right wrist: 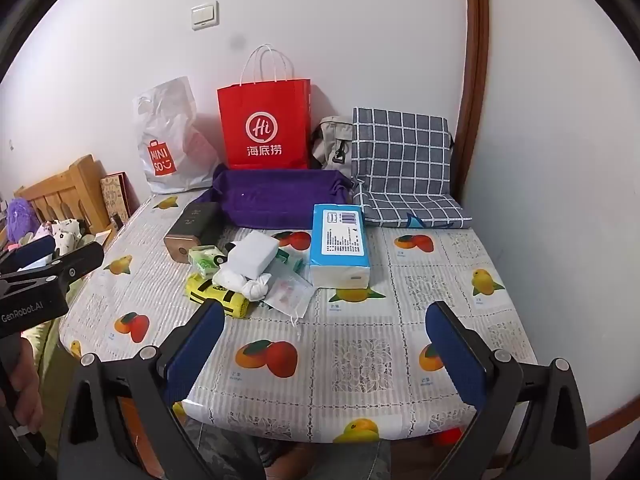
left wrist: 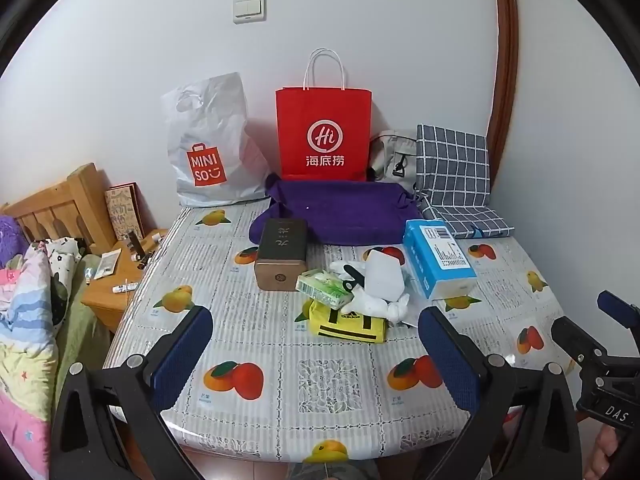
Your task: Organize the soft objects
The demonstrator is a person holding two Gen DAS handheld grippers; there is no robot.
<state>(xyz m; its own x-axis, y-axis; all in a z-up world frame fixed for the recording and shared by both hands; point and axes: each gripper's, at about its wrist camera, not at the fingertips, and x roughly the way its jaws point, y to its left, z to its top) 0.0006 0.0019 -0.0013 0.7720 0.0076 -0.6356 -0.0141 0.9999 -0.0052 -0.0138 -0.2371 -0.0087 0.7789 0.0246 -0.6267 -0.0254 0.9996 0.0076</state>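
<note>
Both the left gripper and the right gripper hang wide open and empty over the near edge of the table, so by my reading nothing has been sorted yet. The soft things lie in a heap mid-table: yellow pouch, white socks, tissue pack, with the purple tray behind them apparently empty. What lies under the heap is hidden, and the bags' contents cannot be seen.

A glossy plastic cover with printed fruit lies over the desk, behind it a matt red paper bag, a crinkled white plastic bag, purple cloth, checked fabric cushions and a wooden headboard.
</note>
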